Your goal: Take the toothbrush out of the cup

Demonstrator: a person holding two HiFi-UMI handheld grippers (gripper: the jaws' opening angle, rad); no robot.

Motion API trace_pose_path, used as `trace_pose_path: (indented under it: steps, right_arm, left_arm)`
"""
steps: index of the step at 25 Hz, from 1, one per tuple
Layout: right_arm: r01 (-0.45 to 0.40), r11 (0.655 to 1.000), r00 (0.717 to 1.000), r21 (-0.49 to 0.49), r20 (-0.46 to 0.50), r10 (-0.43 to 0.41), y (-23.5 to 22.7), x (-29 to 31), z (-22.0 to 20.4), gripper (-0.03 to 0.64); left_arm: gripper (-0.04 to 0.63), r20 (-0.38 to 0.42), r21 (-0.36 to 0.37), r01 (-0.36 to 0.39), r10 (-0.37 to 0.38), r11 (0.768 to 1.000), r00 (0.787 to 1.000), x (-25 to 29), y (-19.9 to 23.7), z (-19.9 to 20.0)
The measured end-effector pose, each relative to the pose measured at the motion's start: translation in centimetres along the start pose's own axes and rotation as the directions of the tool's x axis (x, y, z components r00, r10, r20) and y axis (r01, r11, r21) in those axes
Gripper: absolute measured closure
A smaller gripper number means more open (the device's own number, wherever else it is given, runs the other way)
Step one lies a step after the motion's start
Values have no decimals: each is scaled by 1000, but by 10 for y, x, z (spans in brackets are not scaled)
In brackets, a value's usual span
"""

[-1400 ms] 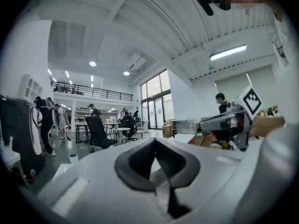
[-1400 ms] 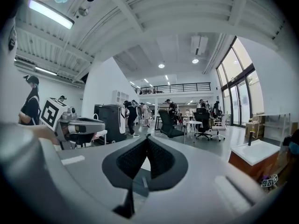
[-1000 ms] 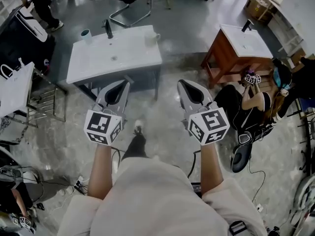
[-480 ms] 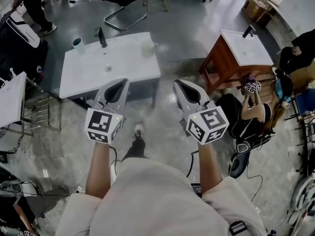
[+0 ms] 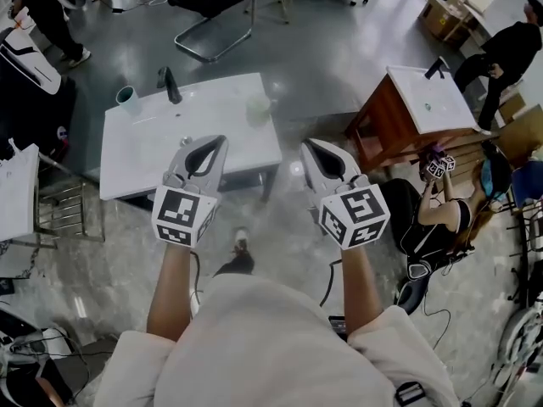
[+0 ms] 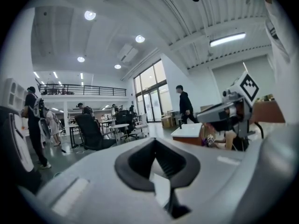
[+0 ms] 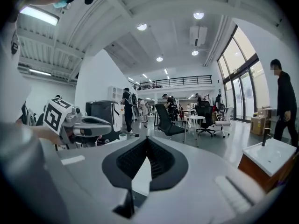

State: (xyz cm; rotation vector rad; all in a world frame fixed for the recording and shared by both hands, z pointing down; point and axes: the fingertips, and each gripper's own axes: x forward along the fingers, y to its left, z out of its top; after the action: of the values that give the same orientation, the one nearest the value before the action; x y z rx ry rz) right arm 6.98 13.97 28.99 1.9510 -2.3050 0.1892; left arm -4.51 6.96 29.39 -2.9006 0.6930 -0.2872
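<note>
Two cups stand on the white table (image 5: 144, 155): a teal cup (image 5: 127, 100) at the far-left corner, just beside the tap (image 5: 167, 83), and a pale mug (image 5: 257, 108) nr the far-right edge. Toothbrush too small to make out in either. Left gripper (image 5: 208, 148) shows over the table's near part, jaws closed tip to tip, nothing btwn them. Right gripper (image 5: 320, 151) level w/ it, over the floor just off the table's right side, jaws likewise closed, empty. Neither touches a cup. Wooden sink unit (image 5: 386, 125) further right, w/ a seated person (image 5: 433, 210) beside it.
</note>
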Motion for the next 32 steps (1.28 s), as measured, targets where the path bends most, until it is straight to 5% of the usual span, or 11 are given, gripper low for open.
trace_pose_path:
  steps: [5, 16, 32]
  right_arm:
    - [-10, 999, 997, -40, -75, 7, -12, 31, -7, 611]
    - [-38, 999, 996, 34, -84, 40, -24, 76, -10, 611]
    - [-16, 1000, 990, -20, -144, 13, -34, 156, -8, 611]
  left_arm:
    - [595, -16, -17, -11, 11, 1000, 1000, 23, 24, -6]
    - [595, -63, -36, -19, 17, 999, 998, 44, 60, -30]
    - [595, -64, -51, 24, -27, 998, 998, 91, 127, -45]
